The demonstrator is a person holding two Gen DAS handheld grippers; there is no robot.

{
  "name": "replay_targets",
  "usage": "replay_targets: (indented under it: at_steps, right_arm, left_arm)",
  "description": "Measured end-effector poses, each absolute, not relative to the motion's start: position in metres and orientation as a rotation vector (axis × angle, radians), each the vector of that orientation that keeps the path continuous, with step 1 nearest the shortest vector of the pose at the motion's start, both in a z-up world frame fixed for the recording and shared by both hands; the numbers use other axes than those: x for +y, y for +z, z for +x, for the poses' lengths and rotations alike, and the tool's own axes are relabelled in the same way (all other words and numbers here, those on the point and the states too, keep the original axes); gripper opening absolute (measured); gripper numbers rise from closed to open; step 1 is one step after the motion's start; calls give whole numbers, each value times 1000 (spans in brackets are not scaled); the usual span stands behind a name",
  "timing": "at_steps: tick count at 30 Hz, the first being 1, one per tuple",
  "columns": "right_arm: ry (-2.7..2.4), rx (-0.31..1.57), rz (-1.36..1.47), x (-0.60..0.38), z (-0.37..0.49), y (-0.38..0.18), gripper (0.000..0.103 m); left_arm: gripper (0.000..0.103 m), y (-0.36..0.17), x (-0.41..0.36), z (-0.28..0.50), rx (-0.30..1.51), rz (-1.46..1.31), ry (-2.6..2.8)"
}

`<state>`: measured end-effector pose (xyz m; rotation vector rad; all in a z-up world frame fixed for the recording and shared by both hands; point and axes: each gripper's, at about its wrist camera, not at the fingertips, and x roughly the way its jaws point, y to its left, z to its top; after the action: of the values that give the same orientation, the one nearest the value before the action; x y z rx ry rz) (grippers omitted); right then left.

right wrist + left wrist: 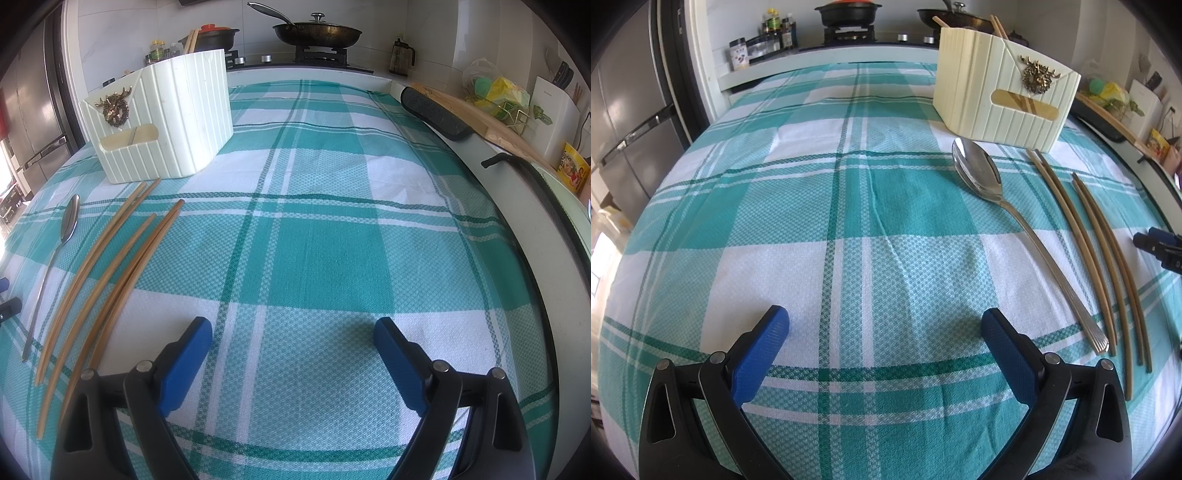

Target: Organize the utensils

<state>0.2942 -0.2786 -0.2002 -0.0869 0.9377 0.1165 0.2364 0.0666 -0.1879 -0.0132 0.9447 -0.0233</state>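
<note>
A steel spoon (979, 173) lies on the teal plaid cloth, bowl toward a cream ribbed utensil holder (1001, 92) with a brass deer badge. Several wooden chopsticks (1082, 240) lie right of the spoon. My left gripper (884, 325) is open and empty, low over the cloth left of the spoon. In the right wrist view the holder (162, 118) stands far left, with the spoon (68, 221) and chopsticks (122, 243) in front of it. My right gripper (293, 332) is open and empty, right of the chopsticks. Chopsticks stick out of the holder's top.
A stove with a frying pan (317, 33) and a black pot (847, 13) stands behind the table. A fridge (624, 122) is at left. A dark roll (436, 110), a wooden board and packets line the right counter edge.
</note>
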Motion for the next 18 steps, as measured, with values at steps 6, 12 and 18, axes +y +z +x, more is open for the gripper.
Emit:
replay_targets:
  at_steps: [6, 12, 18]
  right_arm:
    - [116, 938, -87, -279, 294, -200, 91]
    - [115, 938, -87, -279, 294, -200, 91]
    - [115, 938, -87, -278, 294, -200, 91]
  left_arm:
    - [103, -188, 67, 236, 945, -12, -23]
    - [103, -187, 65, 236, 941, -18, -26]
    - [103, -187, 66, 236, 939, -28, -32]
